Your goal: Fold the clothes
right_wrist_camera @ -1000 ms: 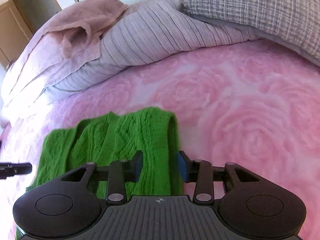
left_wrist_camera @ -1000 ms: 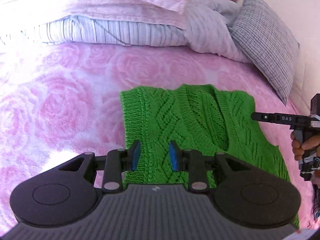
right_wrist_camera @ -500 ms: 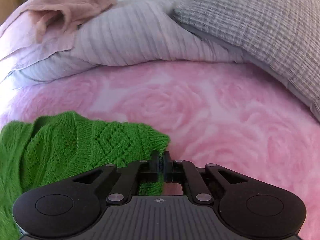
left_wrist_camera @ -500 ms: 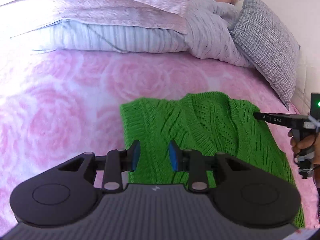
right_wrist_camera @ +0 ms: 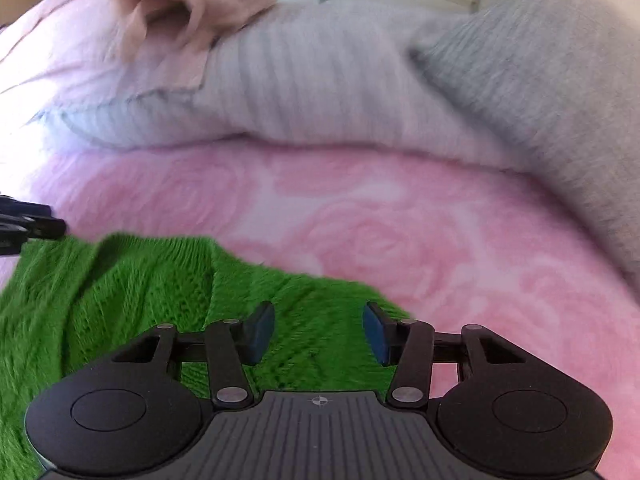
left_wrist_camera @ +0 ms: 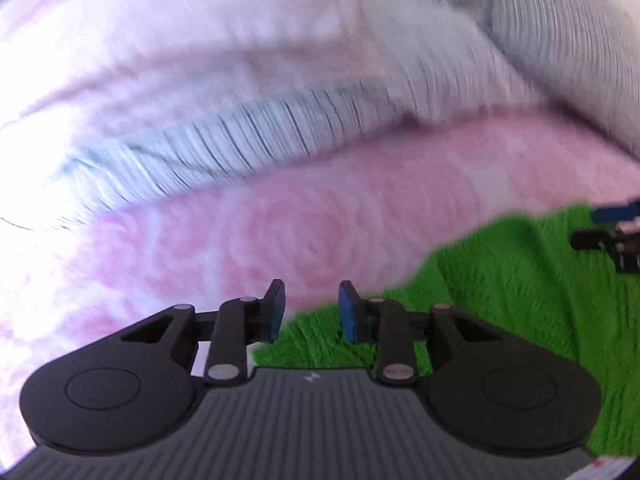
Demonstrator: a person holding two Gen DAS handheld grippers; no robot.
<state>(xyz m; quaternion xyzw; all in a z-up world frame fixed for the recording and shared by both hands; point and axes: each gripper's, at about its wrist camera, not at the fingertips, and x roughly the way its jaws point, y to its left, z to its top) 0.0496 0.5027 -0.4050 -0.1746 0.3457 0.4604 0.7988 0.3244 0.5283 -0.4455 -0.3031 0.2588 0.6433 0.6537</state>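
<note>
A bright green knitted sweater lies on the pink rose-patterned bedspread. In the left wrist view it fills the lower right, and my left gripper stands open over its near-left edge, nothing between the blue pads. In the right wrist view the sweater spreads over the lower left, and my right gripper is open just above its right corner, holding nothing. Each gripper's tips show at the edge of the other's view: the right gripper and the left gripper. Both views are motion-blurred.
Striped pillows and a grey checked pillow are piled at the head of the bed, with a pink blanket draped over them. Open pink bedspread stretches between the sweater and the pillows.
My right gripper, shut on the sweater's corner half a second ago, has opened and let it go. The left gripper has swung left, so the sweater now sits to its right.
</note>
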